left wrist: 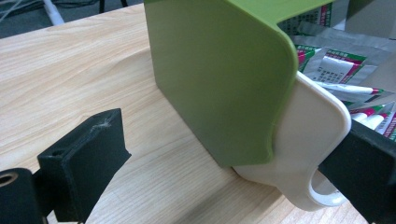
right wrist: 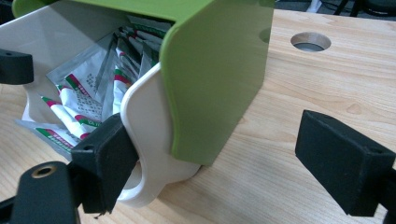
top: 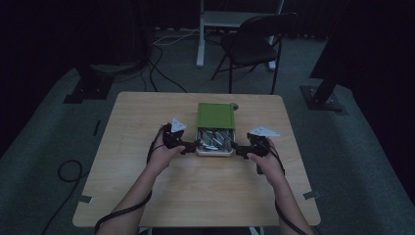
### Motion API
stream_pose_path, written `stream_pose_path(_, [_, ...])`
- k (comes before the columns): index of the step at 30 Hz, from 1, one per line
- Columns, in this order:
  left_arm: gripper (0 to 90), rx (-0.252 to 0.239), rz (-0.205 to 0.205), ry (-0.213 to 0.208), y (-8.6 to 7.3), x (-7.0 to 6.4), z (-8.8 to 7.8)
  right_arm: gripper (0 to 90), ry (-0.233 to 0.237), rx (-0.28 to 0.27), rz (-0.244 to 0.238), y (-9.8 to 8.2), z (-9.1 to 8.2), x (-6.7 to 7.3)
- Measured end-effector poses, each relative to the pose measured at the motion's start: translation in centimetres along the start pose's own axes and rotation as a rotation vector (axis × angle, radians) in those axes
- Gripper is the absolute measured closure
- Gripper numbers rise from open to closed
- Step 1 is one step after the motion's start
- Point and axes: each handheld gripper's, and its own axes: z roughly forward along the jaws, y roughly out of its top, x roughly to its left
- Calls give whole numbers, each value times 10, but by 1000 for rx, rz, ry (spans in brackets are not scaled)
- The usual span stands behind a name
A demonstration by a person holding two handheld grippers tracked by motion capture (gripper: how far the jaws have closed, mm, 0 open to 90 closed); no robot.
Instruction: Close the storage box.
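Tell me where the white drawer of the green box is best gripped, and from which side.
Grip the white drawer by its side walls at the exposed front end, one gripper from each side. It juts out of the green sleeve, and each wall ends in a rounded tab with a finger hole. The left gripper and right gripper already straddle those tabs, jaws open.

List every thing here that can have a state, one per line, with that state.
Green cover: slid partway back, near end of the tray uncovered.
White tray: partly pulled out, flat on the table, loop handles at its near corners.
Sachets: loose in the tray, sealed as far as visible.
Left gripper: open, straddling the tray's corner.
Right gripper: open, straddling the other near corner.
Chair: upright, unoccupied.
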Motion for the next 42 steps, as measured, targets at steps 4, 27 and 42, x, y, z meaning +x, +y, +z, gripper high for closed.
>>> stream_pose_path(4, [35, -7, -3, 7, 1, 1, 3, 138, -14, 2, 0, 3, 3, -1])
stream_pose_path(27, [35, -16, -16, 74, 9, 5, 13, 133, -74, -10, 25, 11, 14, -5])
stream_pose_path(42, [42, -24, -24, 47, 12, 1, 16, 144, -102, -27, 56, 14, 17, -7])
